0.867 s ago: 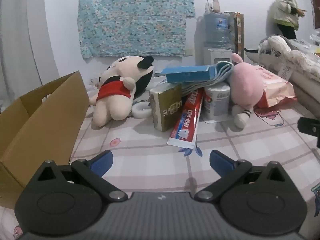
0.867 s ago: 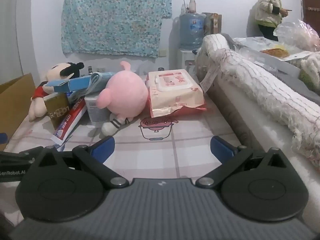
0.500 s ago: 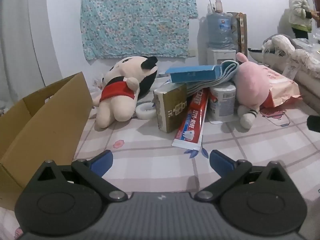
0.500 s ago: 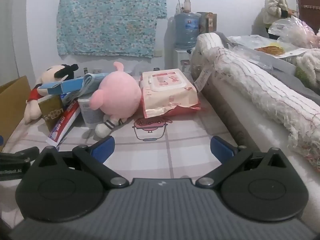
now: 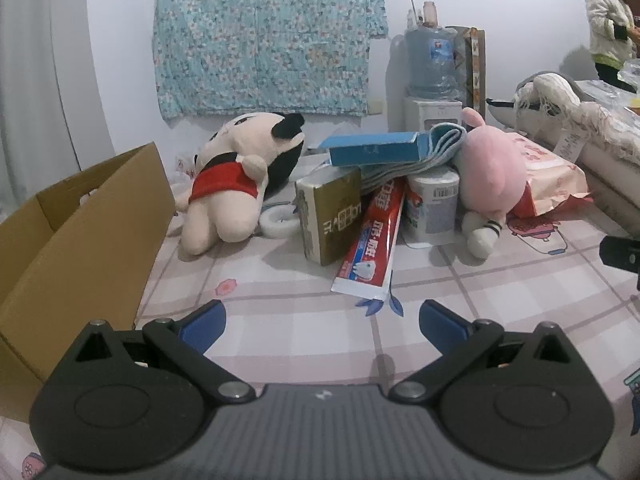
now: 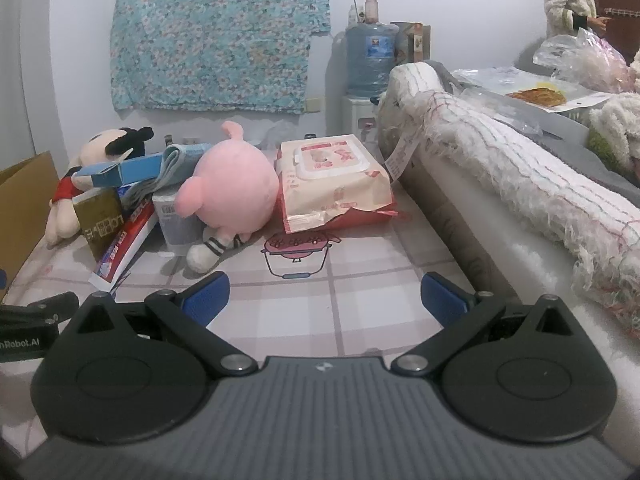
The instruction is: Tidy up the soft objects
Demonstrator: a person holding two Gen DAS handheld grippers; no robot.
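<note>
Both the left gripper and right gripper are held wide open, nothing between the jaws. Farther ahead, well apart, the mouse plush and pink plush are seen lying amid boxes.

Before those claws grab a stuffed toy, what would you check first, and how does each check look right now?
1. Left claw open and empty: ok.
2. Right claw open and empty: ok.
3. Box open on top to take toys: ok; what is inside, cannot tell.
4. Mouse toy free to lift, nothing lying on it: ok.
5. Pink toy free to lift: not ok, it leans against the paper roll and wipes pack, so pulling it may shift them.
6. Cloth free: not ok, a blue carton lies on it.
</note>
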